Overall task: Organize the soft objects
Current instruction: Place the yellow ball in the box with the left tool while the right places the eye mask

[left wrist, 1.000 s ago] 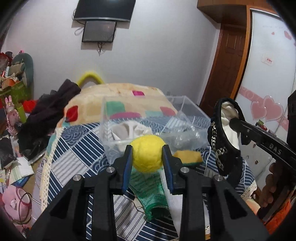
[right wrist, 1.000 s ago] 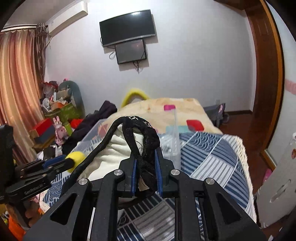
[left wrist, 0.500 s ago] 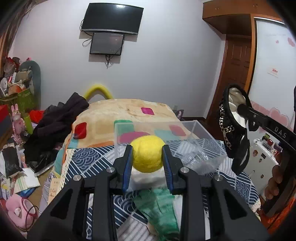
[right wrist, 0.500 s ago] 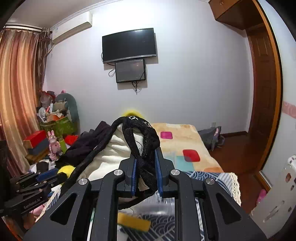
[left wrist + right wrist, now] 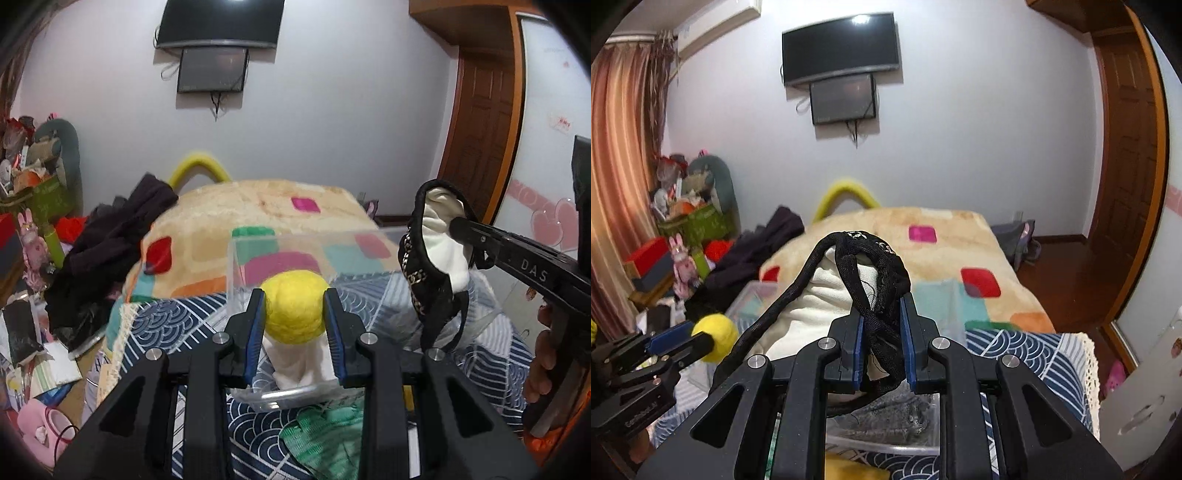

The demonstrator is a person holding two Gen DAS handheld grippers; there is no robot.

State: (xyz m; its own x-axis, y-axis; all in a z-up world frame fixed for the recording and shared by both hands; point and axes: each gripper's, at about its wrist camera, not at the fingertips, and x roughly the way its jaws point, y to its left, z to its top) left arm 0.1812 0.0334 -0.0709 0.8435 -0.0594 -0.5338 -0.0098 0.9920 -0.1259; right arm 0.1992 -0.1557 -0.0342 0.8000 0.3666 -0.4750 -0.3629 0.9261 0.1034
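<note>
My left gripper is shut on a yellow fuzzy ball and holds it over the near end of a clear plastic box on the bed. A white cloth lies inside the box. My right gripper is shut on a black-and-white fabric piece with black straps, held above the box's right side; it also shows in the left wrist view. The left gripper and ball show in the right wrist view. A green cloth lies on the bed before the box.
The bed has a blue-patterned cover and a beige blanket with coloured squares. Dark clothes pile at its left edge. Clutter and toys fill the floor at left. A wooden door stands at right.
Both grippers have tilted down again after rising, each keeping its hold. The box sits closer under the left gripper and the fabric piece hangs lower beside the box.
</note>
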